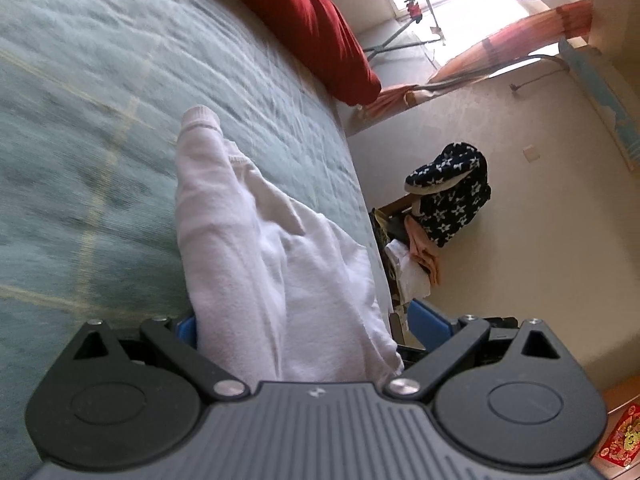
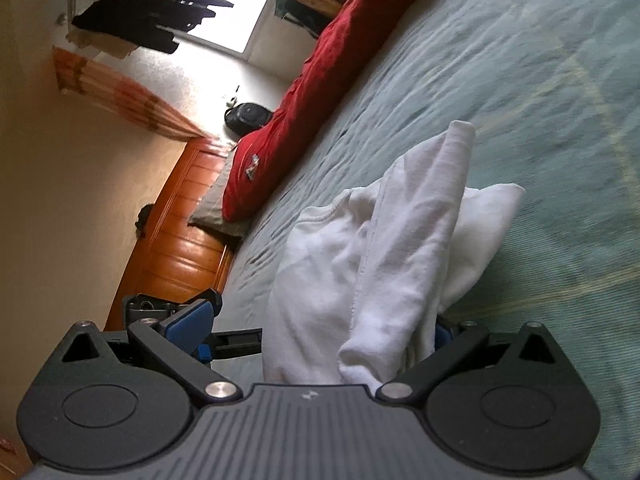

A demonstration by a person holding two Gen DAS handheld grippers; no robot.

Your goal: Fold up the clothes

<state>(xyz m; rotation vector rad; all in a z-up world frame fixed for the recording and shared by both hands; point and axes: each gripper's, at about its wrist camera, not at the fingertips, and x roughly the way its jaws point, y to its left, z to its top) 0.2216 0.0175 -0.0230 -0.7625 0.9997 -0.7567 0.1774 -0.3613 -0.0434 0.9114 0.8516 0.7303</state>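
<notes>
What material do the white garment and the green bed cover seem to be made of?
White garment: likely a soft cotton knit, matte, with a ribbed cuff and limp folds. Green bed cover: looks like woven or quilted textile, matte, with fine ridged texture and pale yellow lines; blur leaves the exact fabric unclear.

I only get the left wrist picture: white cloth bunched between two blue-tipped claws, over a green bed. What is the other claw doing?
Observer: The right gripper has its jaws wide apart, and the white garment lies through the gap.
Operator: Where does that red quilt end up?
Observer: The red quilt ends on a grey pillow, next to a wooden headboard.
Operator: Is there anything on the floor on that side?
Observer: A black backpack sits beyond the bed, toward the bright window.
</notes>
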